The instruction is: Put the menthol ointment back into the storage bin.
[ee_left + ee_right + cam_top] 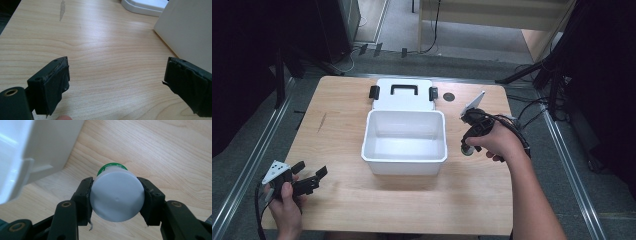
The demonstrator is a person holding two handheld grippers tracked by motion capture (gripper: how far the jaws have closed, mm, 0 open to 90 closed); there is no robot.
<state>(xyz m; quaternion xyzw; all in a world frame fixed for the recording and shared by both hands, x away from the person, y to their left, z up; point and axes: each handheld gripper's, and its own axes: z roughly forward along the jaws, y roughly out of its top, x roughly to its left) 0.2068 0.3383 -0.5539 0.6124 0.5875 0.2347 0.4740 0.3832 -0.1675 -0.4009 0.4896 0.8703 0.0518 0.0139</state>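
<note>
Right gripper fingers clamped; left gripper fingers spread.

Table: pale wood-grain top, smooth, low sheen, with one grey scuff near the far left. Box: white plastic, smooth, glossy inside; its lid likewise, fitted with black plastic handle and latches. Bottle: matt pale grey plastic cap over a green body. Right gripper and left gripper: matt black plastic jaws, pads wrapped in frayed black tape, brass-coloured rivets.
</note>
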